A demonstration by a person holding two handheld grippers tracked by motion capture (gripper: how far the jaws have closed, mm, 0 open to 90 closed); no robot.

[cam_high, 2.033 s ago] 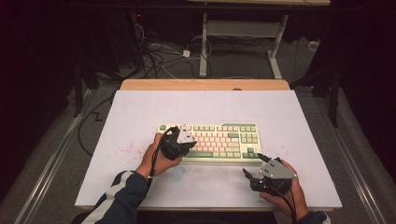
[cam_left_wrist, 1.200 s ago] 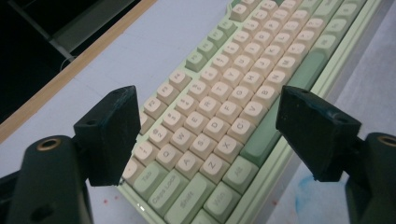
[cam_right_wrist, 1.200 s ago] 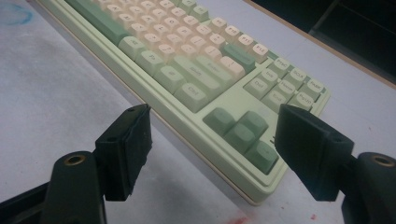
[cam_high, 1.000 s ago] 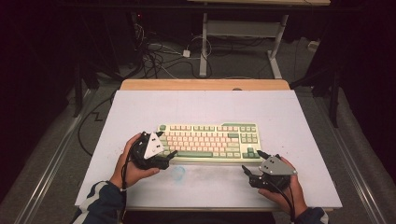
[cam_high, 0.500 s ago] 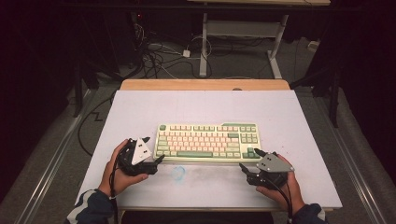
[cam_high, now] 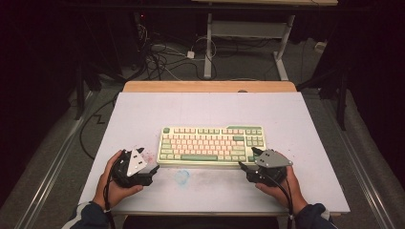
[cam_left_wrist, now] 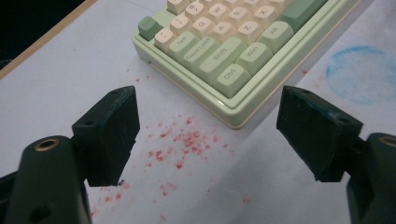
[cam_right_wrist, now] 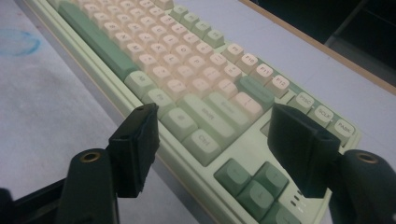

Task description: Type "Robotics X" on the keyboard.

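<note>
A green and cream keyboard [cam_high: 212,143] lies flat near the middle of the white worktop [cam_high: 296,119], its long side running across in front of me. Everything below is placed relative to that keyboard.

My left hand-held gripper [cam_high: 152,171] sits just off the keyboard's near left corner, resting low over the worktop and apart from the keyboard. Its jaws are spread wide with nothing between them. In the left gripper view, that hand-held gripper [cam_left_wrist: 208,135] looks toward the corner of the keyboard [cam_left_wrist: 233,51], where the Ctrl, Shift and Tab keys can be read. A scatter of red specks [cam_left_wrist: 180,144] marks the worktop just in front of that corner, between the jaws and the keyboard.

My right hand-held gripper [cam_high: 248,159] is at the keyboard's near right corner, its tips right at the keyboard's edge; I cannot tell whether they touch it. Its jaws are also spread apart and hold nothing. In the right gripper view, this hand-held gripper [cam_right_wrist: 215,140] straddles the corner of the keyboard [cam_right_wrist: 187,79], with the darker green arrow keys [cam_right_wrist: 250,179] just below the gap.

A faint blue ring stain [cam_high: 181,177] sits on the worktop just in front of the keyboard's long near edge, between my two hands. Beyond the keyboard's far side, the worktop ends in a wooden edge strip [cam_high: 210,86].
</note>
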